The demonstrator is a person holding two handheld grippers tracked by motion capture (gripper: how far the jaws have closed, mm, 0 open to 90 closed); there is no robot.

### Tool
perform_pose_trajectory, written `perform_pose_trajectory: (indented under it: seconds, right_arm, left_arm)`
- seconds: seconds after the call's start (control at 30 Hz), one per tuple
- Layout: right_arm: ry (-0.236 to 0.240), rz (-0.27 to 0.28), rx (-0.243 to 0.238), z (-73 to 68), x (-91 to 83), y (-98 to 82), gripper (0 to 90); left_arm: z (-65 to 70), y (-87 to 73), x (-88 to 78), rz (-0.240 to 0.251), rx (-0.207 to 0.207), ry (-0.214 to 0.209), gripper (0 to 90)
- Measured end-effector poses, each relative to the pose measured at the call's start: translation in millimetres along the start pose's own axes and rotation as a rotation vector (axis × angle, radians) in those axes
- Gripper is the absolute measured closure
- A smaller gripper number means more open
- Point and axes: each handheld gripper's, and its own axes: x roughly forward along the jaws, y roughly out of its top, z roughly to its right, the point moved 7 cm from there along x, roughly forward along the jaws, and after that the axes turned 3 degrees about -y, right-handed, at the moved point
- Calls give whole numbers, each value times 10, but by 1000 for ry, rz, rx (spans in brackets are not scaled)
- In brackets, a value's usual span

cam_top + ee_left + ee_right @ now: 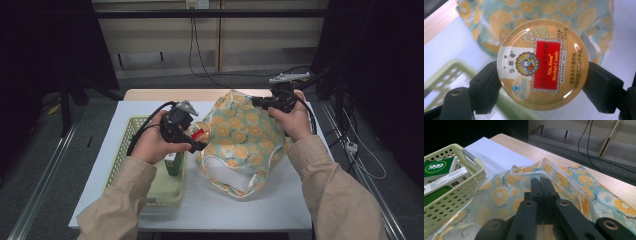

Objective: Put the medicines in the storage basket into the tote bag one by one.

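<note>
Above the worktop, candy tin up beside the bag!
Left gripper fingers clamp the round tin by its rim, just past the green basket; right gripper fingers pinch the flowered bag's edge.

Bag blocks table centre; basket crowds left; front strip free.

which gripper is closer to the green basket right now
Left. The left gripper, clamping a round candy tin, hangs by the basket's right edge; the right gripper pinches the cloth bag's far rim, beyond it.
</note>
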Motion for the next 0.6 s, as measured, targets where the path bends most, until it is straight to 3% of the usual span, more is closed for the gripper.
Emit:
perform_pose_trajectory:
  seconds: [0.23, 0.6]
  right_arm:
    - [-2, 9, 5, 11, -28, 13, 900]
    - [-2, 22, 19, 67, -101, 2, 900]
  left_arm:
    - [98, 185, 264, 33, -14, -8, 209]
    - [152, 330, 537, 80, -52, 24, 209]
